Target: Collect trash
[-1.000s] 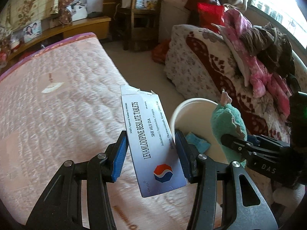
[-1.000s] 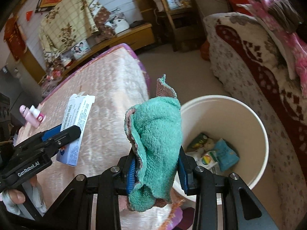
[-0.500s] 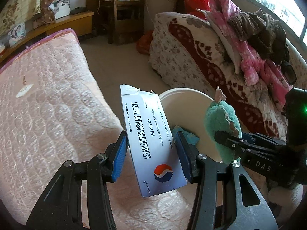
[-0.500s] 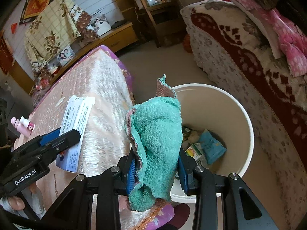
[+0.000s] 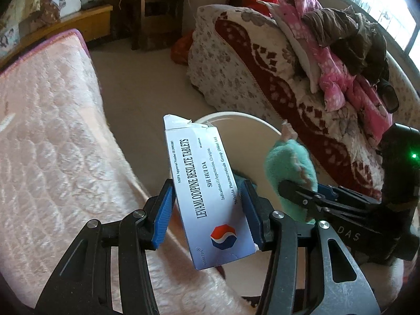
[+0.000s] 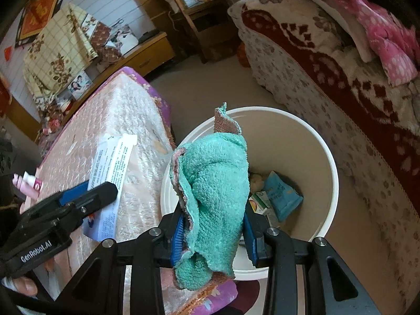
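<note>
My left gripper (image 5: 207, 194) is shut on a white tablet box (image 5: 199, 162) with black lettering, held upright over the edge of the pink mattress, just left of the white bin (image 5: 236, 116). From the right wrist, that box (image 6: 113, 162) and the left gripper (image 6: 99, 191) show at the left. My right gripper (image 6: 214, 218) has a crumpled teal cloth (image 6: 215, 178) between its blue pads, which still touch it as the jaws are opening. It hangs over the near rim of the bin (image 6: 328, 157), which holds a blue packet (image 6: 282, 197) and a small carton (image 6: 260, 203).
A pink quilted mattress (image 5: 52, 144) fills the left side. A couch under a red-and-white blanket (image 5: 262, 65) with piled clothes (image 5: 341, 52) stands to the right. Bare floor runs between them to a wooden shelf (image 6: 199, 13). A small pink bottle (image 6: 29, 183) lies at the far left.
Both grippers have moved forward and down toward the bin, which now sits closer and larger in both views. The box and the cloth stay between their jaws.
</note>
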### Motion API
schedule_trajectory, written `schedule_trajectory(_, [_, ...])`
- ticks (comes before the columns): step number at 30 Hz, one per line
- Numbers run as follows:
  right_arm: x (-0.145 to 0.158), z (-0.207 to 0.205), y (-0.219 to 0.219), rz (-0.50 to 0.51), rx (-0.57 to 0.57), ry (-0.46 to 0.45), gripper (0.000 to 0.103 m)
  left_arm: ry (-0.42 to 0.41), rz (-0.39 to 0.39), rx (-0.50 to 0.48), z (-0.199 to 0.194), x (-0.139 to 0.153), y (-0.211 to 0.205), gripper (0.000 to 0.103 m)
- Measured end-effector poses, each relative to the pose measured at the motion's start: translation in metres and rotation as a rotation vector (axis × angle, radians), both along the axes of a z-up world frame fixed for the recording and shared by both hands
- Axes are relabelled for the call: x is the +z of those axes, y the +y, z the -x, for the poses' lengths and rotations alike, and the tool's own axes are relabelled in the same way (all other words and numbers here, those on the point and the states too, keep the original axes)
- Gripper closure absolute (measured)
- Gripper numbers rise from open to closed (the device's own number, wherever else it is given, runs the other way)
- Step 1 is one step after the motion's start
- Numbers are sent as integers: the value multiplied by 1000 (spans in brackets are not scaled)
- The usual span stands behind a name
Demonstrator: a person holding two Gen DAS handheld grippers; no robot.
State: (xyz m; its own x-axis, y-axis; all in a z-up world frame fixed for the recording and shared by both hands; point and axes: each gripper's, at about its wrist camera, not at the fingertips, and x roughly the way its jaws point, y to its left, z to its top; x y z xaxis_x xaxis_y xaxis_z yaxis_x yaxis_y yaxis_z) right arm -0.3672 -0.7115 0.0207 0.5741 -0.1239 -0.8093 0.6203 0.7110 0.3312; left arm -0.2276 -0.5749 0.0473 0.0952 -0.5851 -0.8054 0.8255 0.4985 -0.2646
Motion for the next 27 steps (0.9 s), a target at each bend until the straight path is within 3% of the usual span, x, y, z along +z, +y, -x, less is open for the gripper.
schedule_trajectory(4, [-1,-1,-1,24,-9,9,54,8,1,-30,3,-5,-6,53])
schedule_trajectory(7, [-2,0,-2,24,-16,19,54,13,9,-53,5,-6,-7,47])
schedule_trajectory(12, [-8,1,-1,0,-7,30,54,7,8,-41,2,-6,-2,47])
schedule_trajectory(21, [1,3,11,38,-2,32,54,-108,52,62,4,15,30,47])
schedule_trajectory(27, [25,6,33,128,-13,15,54,-144,120,122,4,38,62,47])
